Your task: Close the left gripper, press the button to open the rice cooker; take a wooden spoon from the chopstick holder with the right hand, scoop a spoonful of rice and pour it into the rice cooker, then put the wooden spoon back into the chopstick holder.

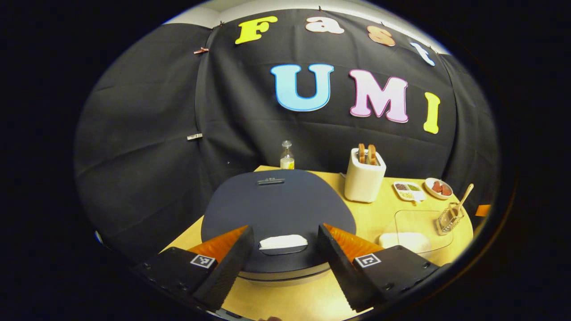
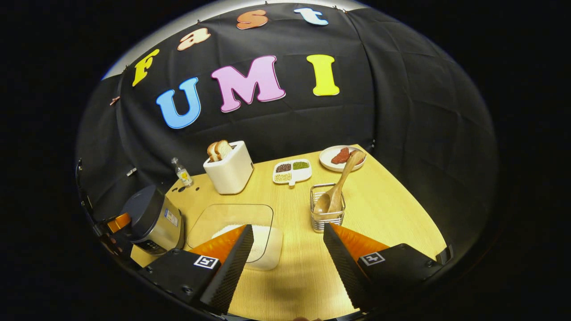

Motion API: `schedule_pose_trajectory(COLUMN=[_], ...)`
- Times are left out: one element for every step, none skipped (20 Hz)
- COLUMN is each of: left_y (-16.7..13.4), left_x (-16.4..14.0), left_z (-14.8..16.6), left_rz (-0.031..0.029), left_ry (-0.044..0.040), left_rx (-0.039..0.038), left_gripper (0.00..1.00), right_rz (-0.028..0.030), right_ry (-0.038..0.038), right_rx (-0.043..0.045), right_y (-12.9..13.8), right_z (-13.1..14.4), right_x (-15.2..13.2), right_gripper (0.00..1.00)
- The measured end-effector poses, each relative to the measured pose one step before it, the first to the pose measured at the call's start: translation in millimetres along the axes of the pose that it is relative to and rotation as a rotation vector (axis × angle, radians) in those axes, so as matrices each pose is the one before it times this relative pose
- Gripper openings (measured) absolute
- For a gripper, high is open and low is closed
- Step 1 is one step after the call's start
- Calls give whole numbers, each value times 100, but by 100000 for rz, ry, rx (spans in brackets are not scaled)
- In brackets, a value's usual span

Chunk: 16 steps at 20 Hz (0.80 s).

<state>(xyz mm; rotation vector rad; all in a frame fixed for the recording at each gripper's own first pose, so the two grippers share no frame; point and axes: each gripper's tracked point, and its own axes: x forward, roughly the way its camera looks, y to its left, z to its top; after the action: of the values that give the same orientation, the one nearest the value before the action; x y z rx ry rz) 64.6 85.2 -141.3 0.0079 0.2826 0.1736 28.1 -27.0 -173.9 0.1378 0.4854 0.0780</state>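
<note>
The dark-lidded rice cooker [image 1: 276, 209] stands right in front of my left gripper [image 1: 282, 243], lid down, with its pale button [image 1: 283, 242] between the two spread fingers; the gripper is open and holds nothing. In the right gripper view the cooker [image 2: 151, 219] sits at the far left. A wooden spoon [image 2: 335, 189] leans in the wire chopstick holder [image 2: 328, 209], just beyond my open right gripper [image 2: 287, 243]. A clear box of white rice [image 2: 250, 238] lies by that gripper's left finger. The spoon [image 1: 461, 198] and holder [image 1: 449, 218] also appear at the right of the left gripper view.
On the wooden table [image 2: 392, 209] stand a white toaster [image 2: 229, 169] with bread, a small bottle [image 2: 182, 173], a divided dish of grains [image 2: 292, 171] and a plate of red food [image 2: 341, 157]. The table's edge runs close behind these.
</note>
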Motion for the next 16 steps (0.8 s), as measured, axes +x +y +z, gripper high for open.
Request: schedule_pose_trajectory(left_y=[-501, -510, -519, -521, -796, -873, -896, -735, -596, -613, -439, -863, -735, -813, -913, -1179], left_x=[-848, -828, -684, -732, -786, -788, -753, -568, -609, -576, -469, -667, -371, -378, -279, -299], left_z=[1112, 1220, 1047, 1138, 1490, 1199, 1230, 1413, 1192, 1220, 811, 922, 522, 189, 16, -52], left_rz=[-992, -862, -580, -743, -1724, -1887, -1923, -1386, -1593, -1023, -1046, -1964, -1727, -1683, -2326, -2860], left_ry=[-3413, -2840, -1746, -1503, -2205, -2218, -2675, -2958, -3053, -2743, -2163, -2532, -1506, -514, -53, 165], left_rx=[-40, 104, -621, -1494, -2367, -1406, -43, 1742, 2718, 3059, 2338, 2269, 1709, 1051, -331, -1274], left_gripper=[98, 98, 98, 98, 97, 98, 98, 97, 98, 98, 98, 98, 97, 97, 97, 97], right_rz=[-147, 93, 40, 327, -60, -330, -446, -610, -337, -106, -541, -1419, -472, -136, -599, -436], right_ry=[-2151, -2756, -2425, -2976, -3952, -4302, -4472, -4077, -3469, -2256, -2221, -1693, -909, 315, 745, 436], right_rx=[-230, -54, -60, -175, -613, -1011, -1323, -1369, -1098, -526, -371, -622, -483, -487, -387, -119], right_y=[78, 178, 225, 242, 166, 7, 11, -26, 97, 177, 101, -98, 183, 312, 114, 171], right_z=[944, 1217, 1194, 1366, 1775, 1763, 1820, 1552, 1274, 875, 766, 483, 127, -243, -436, -372], right_x=[-285, -299, -349, -428, -547, -595, -701, -563, -643, -609, -639, -597, -662, -567, -524, -496], right_gripper=[98, 98, 98, 98, 99, 98, 98, 98, 98, 98, 98, 98, 98, 98, 98, 98])
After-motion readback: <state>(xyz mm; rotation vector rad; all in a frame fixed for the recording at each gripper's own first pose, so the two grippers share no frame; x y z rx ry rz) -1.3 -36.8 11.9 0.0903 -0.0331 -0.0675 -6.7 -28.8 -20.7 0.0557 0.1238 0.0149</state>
